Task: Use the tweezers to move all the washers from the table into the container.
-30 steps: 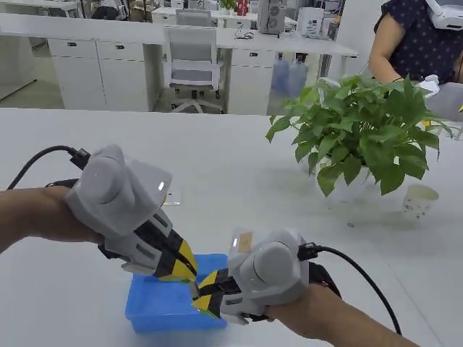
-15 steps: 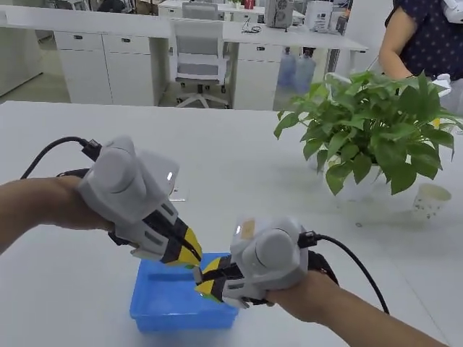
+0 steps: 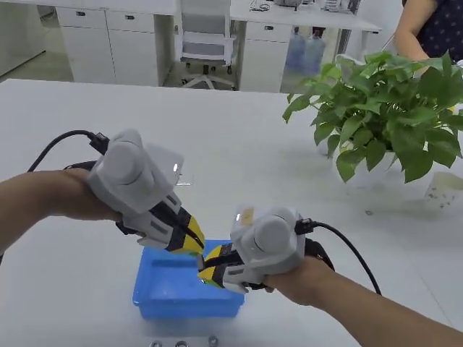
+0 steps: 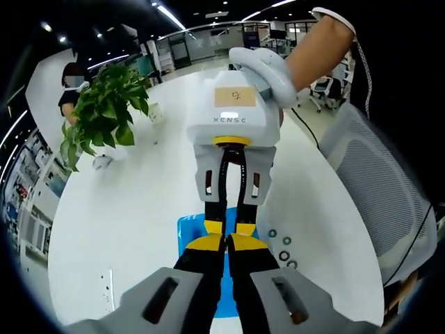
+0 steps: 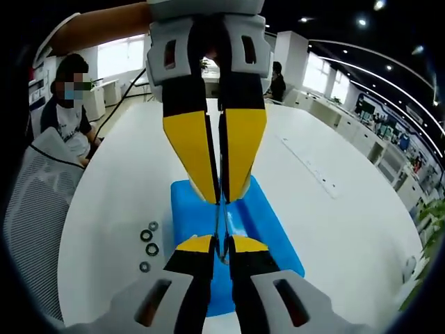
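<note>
I saw the right gripper (image 5: 221, 242) clamped on the tweezers (image 5: 221, 221), the left gripper (image 5: 221, 198) closed. The washers (image 5: 151, 248) lay at 9 o'clock, outside the container (image 5: 270, 226).

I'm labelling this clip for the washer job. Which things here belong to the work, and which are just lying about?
For the job: tweezers, held at the jaw tips; washers on the table; blue container.
Lying about: potted plant; paper cup; office chair; water bottles.
</note>
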`<control>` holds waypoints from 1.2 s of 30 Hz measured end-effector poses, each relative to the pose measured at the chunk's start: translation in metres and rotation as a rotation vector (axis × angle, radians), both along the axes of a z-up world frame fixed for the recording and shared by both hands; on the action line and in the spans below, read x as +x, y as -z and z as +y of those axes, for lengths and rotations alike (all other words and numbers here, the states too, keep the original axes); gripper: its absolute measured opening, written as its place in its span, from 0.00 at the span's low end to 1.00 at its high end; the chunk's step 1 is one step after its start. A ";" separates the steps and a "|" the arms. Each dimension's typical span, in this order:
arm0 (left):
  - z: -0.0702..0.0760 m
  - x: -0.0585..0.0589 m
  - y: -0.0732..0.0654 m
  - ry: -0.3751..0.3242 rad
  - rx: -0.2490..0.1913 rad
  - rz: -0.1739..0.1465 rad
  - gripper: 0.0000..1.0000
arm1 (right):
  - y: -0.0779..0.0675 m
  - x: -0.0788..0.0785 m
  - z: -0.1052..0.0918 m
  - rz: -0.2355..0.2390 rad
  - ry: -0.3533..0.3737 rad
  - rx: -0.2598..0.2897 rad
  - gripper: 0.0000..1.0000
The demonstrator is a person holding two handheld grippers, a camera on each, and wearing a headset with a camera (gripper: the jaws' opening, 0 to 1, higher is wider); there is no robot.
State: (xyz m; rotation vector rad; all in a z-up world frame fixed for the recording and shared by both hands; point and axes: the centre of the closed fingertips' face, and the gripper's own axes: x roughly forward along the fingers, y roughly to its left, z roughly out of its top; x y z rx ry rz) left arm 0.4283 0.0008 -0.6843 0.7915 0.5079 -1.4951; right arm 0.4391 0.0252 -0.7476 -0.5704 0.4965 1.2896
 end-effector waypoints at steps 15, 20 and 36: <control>0.003 0.011 0.024 -0.020 0.020 0.016 0.06 | 0.025 0.010 0.006 0.034 -0.007 -0.022 0.10; 0.003 0.011 0.028 -0.020 0.024 0.021 0.06 | 0.030 0.010 0.007 0.038 -0.010 -0.030 0.10; 0.005 0.008 0.019 -0.019 0.019 0.015 0.06 | 0.020 0.007 0.008 0.018 -0.010 -0.017 0.11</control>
